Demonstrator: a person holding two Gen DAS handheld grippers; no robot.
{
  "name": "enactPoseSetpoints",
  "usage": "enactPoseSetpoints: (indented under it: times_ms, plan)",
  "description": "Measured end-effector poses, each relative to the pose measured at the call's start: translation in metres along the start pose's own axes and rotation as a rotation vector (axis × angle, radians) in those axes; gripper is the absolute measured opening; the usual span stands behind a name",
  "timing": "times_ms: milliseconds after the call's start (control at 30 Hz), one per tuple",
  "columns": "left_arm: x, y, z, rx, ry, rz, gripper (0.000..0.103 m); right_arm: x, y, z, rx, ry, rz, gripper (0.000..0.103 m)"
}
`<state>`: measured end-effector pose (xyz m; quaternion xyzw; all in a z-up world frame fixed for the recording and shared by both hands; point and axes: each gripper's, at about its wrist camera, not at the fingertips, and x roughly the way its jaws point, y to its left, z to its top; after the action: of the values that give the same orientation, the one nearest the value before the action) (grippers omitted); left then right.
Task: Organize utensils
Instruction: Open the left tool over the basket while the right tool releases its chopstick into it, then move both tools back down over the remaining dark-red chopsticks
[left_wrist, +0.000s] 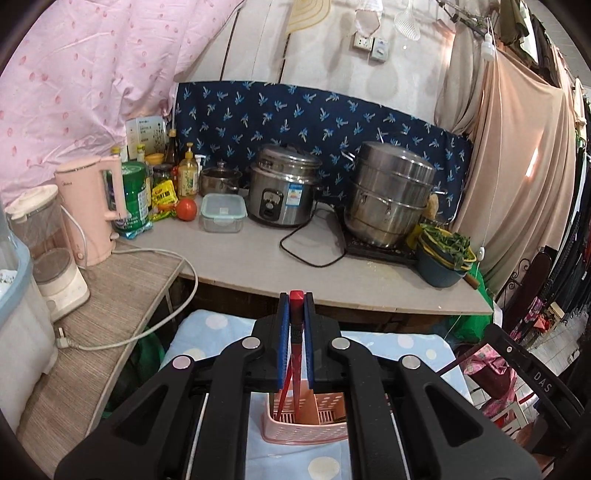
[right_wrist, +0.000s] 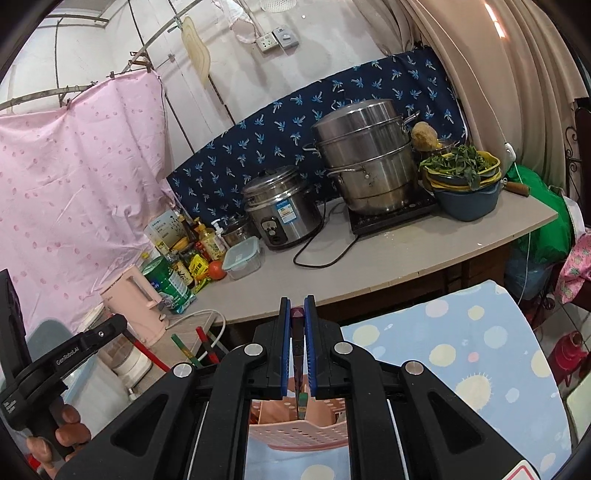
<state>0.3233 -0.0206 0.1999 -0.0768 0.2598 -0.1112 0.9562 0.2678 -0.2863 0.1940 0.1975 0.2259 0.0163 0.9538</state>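
Left gripper (left_wrist: 296, 325) pinched on red chopsticks (left_wrist: 293, 347), tips over the pink perforated plastic utensil basket (left_wrist: 306, 421) at 6 o'clock on the dotted blue cloth (left_wrist: 399, 341). Right gripper (right_wrist: 297, 332) clamped on what looks like a dark chopstick (right_wrist: 297, 373) above the same basket. Tips should be lowered upright into a compartment before release.

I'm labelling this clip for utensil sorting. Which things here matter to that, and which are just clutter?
Job:
- left hand-held gripper, shut on red chopsticks
- right hand-held gripper, shut on a chopstick
- pink utensil basket

Clutter:
- rice cooker
- steamer pot
- pink kettle
- tomato
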Motion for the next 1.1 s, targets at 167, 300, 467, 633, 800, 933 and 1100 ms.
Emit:
enactPoseSetpoints:
  times_ms: [167, 300, 467, 633, 800, 933, 1100]
  plan:
    - [0.012, 0.003, -0.009, -0.009, 0.026, 0.009, 0.008, 0.011, -0.004, -0.009, -0.001, 0.029, -0.006, 0.009]
    - [0.016, 0.005, -0.015, -0.013, 0.034, 0.017, 0.009, 0.011, -0.008, -0.012, 0.001, 0.028, -0.014, 0.014]
    - [0.015, 0.006, -0.02, -0.015, 0.04, 0.032, 0.025, 0.005, -0.009, -0.014, 0.007, 0.029, -0.013, 0.015]
    - [0.009, 0.005, -0.027, -0.007, 0.048, 0.038, 0.026, -0.006, -0.005, -0.022, -0.011, 0.035, -0.008, 0.015]
    - [-0.001, 0.003, -0.037, 0.009, 0.059, 0.045, 0.027, -0.019, 0.002, -0.033, -0.04, 0.04, -0.016, 0.015]
    - [-0.014, 0.002, -0.052, 0.026, 0.076, 0.048, 0.029, -0.033, 0.004, -0.047, -0.061, 0.062, -0.015, 0.015]
    - [-0.032, 0.003, -0.086, 0.058, 0.123, 0.055, 0.036, -0.057, 0.006, -0.086, -0.111, 0.12, -0.036, 0.015]
